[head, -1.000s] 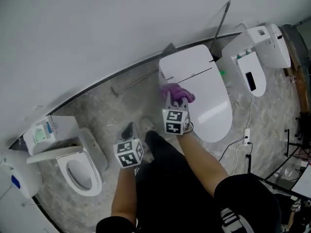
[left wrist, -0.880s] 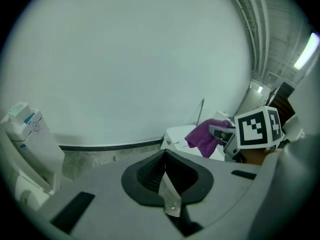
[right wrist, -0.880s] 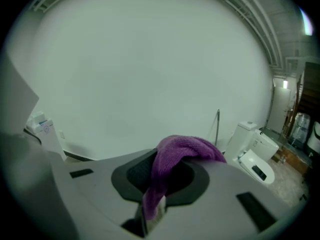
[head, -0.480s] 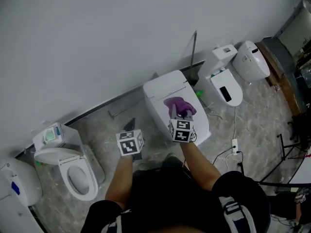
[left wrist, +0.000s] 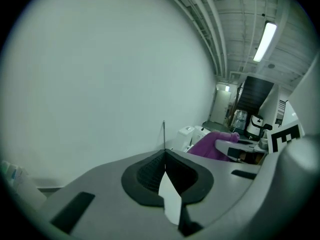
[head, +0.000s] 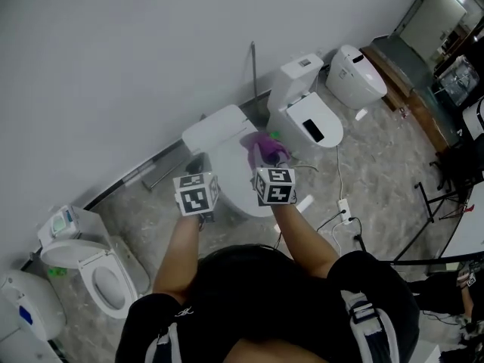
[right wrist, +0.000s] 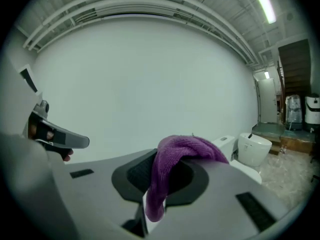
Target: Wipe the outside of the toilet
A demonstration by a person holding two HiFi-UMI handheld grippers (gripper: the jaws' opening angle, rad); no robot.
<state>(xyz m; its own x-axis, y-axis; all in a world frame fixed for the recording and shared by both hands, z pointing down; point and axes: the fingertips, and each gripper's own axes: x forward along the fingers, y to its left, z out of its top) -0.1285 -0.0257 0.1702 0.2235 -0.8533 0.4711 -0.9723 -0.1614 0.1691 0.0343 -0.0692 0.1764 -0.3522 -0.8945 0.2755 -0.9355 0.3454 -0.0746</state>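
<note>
The white toilet (head: 225, 174) with its lid down stands against the grey wall, below both grippers in the head view. My right gripper (head: 265, 156) is shut on a purple cloth (head: 264, 145), which hangs over the toilet's right side. In the right gripper view the purple cloth (right wrist: 172, 165) droops out of the shut jaws of my right gripper (right wrist: 159, 184), well above the floor. My left gripper (head: 198, 166) is level with it at the left. In its own view my left gripper (left wrist: 164, 170) has its jaws shut with nothing between them.
Two more white toilets (head: 308, 124) (head: 355, 76) stand further right along the wall, one with an open seat (head: 100, 281) at the left. An upright metal pipe (head: 253, 68) rises behind the toilet. Cables and a power strip (head: 343, 206) lie on the marbled floor.
The head view has pulled up and back. Both grippers have risen away from the toilet lid, the right one taking the purple cloth with it; the left has come up level beside it.
</note>
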